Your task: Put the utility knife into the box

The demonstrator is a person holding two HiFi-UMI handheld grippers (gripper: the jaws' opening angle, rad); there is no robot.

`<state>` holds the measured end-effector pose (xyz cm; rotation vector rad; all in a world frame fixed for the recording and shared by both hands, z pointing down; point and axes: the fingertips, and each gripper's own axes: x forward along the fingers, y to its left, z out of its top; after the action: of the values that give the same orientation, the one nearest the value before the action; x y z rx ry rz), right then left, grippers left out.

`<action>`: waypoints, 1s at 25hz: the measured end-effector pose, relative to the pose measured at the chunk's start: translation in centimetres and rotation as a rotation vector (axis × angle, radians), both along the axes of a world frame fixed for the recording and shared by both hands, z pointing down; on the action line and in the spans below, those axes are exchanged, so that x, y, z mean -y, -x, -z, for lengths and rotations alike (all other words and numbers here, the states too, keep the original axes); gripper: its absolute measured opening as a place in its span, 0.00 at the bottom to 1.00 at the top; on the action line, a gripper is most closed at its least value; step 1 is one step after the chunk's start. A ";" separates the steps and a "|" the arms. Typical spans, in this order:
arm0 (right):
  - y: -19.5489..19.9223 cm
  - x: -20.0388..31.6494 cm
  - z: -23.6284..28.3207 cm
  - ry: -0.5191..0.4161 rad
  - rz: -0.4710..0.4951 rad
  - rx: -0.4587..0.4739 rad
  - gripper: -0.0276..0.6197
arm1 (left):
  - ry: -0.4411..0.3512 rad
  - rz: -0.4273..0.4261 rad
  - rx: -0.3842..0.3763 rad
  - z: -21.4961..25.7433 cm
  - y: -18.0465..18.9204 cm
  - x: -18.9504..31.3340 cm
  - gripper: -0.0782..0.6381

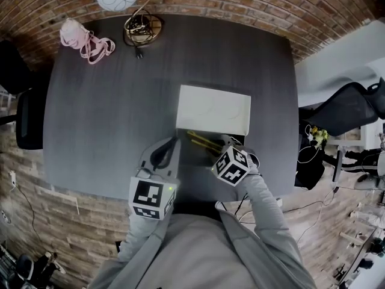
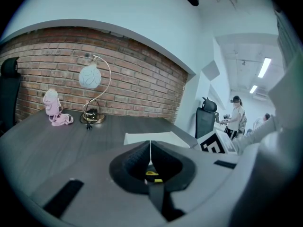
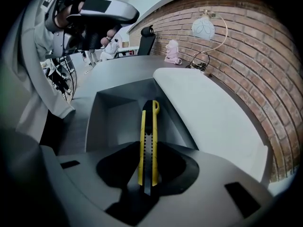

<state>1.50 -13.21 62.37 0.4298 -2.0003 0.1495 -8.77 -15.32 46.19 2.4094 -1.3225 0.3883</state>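
Above open box [image 1: 194, 154] on table [image 1: 108, 101]: right gripper [image 1: 224, 142] clamped on utility knife [image 3: 148, 145], yellow body pointing into grey inside, not yet let go. Left gripper [image 1: 169, 149] jaws pressed together beside box left wall; whether wall is pinched, unclear. White lid [image 1: 213, 108] folded back. Step, as I judge: placing. Next move needs lowering knife to bottom, then spreading jaws.

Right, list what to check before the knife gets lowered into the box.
1. Grip: right gripper shut on the utility knife. Ok.
2. Box open: white lid folded back, inside of the box exposed. Ok.
3. Knife over the opening, tip pointing in. Ok.
4. Blade retracted: cannot tell.
5. Left gripper out of the way: jaws together, beside the box's left edge. Whether it touches the box: cannot tell.
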 end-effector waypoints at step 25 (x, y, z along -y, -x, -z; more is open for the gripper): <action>0.2 -0.1 0.0 0.030 -0.015 0.017 0.26 | -0.011 0.001 -0.002 0.5 -0.4 0.3 0.14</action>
<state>1.25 -13.07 62.39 0.4254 -2.0098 0.1933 -8.35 -15.58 45.69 2.4179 -1.3283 0.3796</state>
